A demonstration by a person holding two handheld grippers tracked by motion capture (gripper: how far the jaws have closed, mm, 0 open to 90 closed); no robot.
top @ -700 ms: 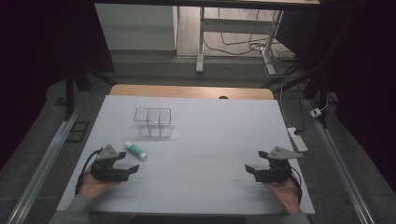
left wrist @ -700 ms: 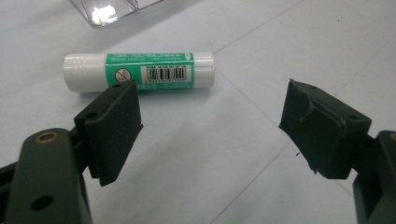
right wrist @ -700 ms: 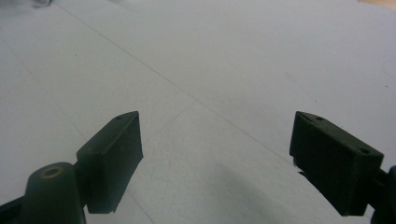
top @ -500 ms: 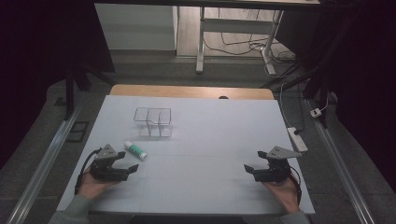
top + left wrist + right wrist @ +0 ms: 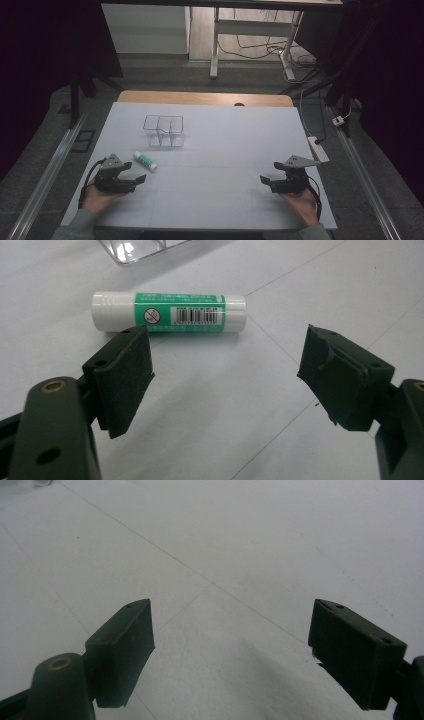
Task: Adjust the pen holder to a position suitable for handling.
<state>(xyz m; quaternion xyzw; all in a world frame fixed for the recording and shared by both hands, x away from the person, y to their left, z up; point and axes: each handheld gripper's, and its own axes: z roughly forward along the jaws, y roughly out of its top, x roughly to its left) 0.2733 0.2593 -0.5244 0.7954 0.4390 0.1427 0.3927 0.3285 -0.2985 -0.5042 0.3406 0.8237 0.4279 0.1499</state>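
A white glue stick with a green label [image 5: 145, 160] [image 5: 169, 313] lies on its side on the white table [image 5: 220, 145]. My left gripper [image 5: 135, 179] [image 5: 225, 372] rests low at the front left, just short of the stick, jaws wide open with nothing between them. A clear plastic divided organiser [image 5: 163, 130] [image 5: 135, 247] stands beyond the stick. At the front right my right gripper [image 5: 266, 180] [image 5: 230, 645] sits open over bare table.
A power strip [image 5: 318, 149] lies by the table's right edge. A wooden strip [image 5: 205, 98] runs along the far edge, with desk legs and cables on the floor beyond. Metal rails flank both sides.
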